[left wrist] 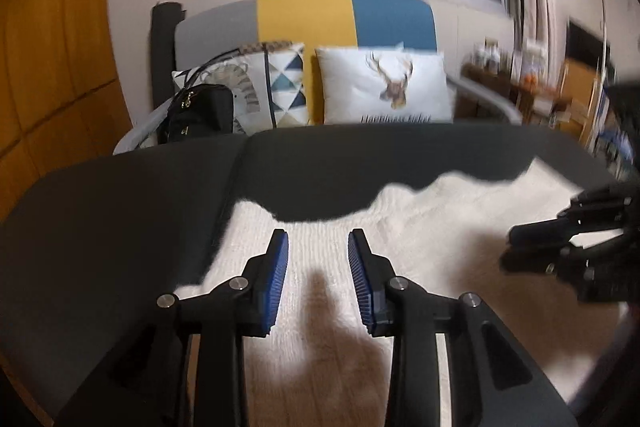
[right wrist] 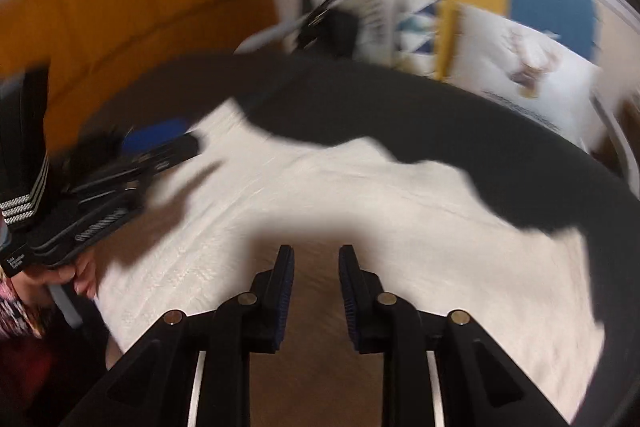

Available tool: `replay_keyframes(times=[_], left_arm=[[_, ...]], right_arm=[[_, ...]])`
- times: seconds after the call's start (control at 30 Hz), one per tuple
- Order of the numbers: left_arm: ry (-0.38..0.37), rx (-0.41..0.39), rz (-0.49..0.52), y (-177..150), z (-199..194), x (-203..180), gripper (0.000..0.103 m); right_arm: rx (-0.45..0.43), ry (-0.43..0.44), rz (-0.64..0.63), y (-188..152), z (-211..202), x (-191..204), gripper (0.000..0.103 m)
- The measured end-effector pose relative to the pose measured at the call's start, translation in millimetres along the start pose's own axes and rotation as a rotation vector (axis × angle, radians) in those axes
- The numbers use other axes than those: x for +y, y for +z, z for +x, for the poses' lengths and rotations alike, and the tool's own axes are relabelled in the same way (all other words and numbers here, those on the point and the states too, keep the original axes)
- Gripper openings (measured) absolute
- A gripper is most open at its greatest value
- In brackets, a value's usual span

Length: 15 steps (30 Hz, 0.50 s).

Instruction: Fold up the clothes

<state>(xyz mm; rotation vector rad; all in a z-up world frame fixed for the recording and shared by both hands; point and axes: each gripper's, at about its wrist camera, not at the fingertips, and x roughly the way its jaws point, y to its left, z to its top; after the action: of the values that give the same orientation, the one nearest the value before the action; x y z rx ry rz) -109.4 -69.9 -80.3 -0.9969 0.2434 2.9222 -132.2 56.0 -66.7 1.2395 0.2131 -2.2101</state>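
Note:
A white knitted garment lies spread on a dark table. My left gripper hovers over the garment's left part, open, with nothing between its blue pads. In the left wrist view the right gripper comes in from the right edge above the cloth. The right wrist view is blurred: the same garment covers the dark table, and my right gripper stands open over its middle with an empty gap. The left gripper shows at the left there, held by a hand.
Behind the table stands a grey, yellow and blue sofa with a deer cushion, a triangle-patterned cushion and a black bag. An orange wooden wall is at the left. Cluttered shelves sit at the far right.

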Motion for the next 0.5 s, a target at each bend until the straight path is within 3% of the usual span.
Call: replay_keyframes(times=[0.07, 0.13, 0.2, 0.37, 0.5], left_arm=[[0.036, 0.068, -0.007, -5.9, 16.7, 2.9, 0.034], [0.021, 0.088, -0.070, -14.4, 24.0, 14.4, 0.036], [0.015, 0.088, -0.099, -17.3, 24.5, 19.4, 0.049], [0.015, 0.083, -0.142, -21.5, 22.3, 25.8, 0.050], [0.069, 0.079, -0.171, -25.7, 12.5, 28.1, 0.050]], right_arm=[[0.050, -0.021, -0.020, 9.4, 21.1, 3.7, 0.021], [0.032, -0.047, -0.002, 19.6, 28.1, -2.1, 0.018], [0.022, -0.087, 0.047, 26.5, 37.4, -13.3, 0.018], [-0.052, -0.104, 0.159, 29.3, 50.3, -38.9, 0.018], [-0.102, -0.113, 0.195, 29.1, 42.7, -37.3, 0.019]])
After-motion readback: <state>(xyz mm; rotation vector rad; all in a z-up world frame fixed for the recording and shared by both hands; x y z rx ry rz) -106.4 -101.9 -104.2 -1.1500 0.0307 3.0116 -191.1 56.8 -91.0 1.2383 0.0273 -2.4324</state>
